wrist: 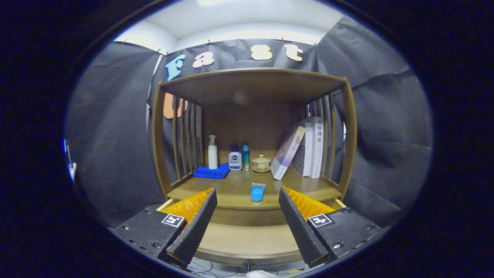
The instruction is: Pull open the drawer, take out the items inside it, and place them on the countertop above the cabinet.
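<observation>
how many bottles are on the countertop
3: a white pump bottle on the blue cloth, then a white-and-blue bottle and a slim blue bottle beside it. None looks hidden.

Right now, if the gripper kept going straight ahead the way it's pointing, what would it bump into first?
Probably the small blue packet lying on the countertop, just ahead of the open gripper. Depth is hard to judge; if it passed above the packet, the lidded cup comes next.

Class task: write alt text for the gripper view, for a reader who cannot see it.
An open gripper hangs over a pulled-out wooden drawer, holding nothing. Beyond its fingers, a small blue packet lies on the cabinet's countertop. Further back stand a pump bottle on a blue cloth, two small bottles, a lidded cup and books.
</observation>
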`<state>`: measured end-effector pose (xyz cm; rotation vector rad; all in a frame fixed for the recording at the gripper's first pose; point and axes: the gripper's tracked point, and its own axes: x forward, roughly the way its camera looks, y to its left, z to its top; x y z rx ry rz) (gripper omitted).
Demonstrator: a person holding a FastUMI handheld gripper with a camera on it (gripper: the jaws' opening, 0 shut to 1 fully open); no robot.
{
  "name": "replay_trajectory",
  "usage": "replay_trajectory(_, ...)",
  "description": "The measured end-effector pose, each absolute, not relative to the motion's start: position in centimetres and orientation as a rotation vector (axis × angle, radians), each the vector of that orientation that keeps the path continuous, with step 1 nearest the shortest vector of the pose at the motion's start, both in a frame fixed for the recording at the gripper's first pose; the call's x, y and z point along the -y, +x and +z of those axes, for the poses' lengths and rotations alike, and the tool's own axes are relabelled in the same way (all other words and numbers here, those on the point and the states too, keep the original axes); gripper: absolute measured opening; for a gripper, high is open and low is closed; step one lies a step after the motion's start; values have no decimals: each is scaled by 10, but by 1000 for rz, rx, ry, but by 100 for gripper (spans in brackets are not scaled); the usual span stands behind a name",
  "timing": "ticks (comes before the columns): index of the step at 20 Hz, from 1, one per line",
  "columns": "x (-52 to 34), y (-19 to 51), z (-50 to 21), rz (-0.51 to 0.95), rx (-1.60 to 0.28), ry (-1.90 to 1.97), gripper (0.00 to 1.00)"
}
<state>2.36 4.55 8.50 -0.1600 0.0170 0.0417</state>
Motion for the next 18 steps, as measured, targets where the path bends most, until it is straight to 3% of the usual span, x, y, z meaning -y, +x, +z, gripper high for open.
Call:
replay_trajectory(8,-26,-50,-16,-34,43,-157,100)
replay_trajectory(18,-4,-25,-113,-33,-120,-83,100)
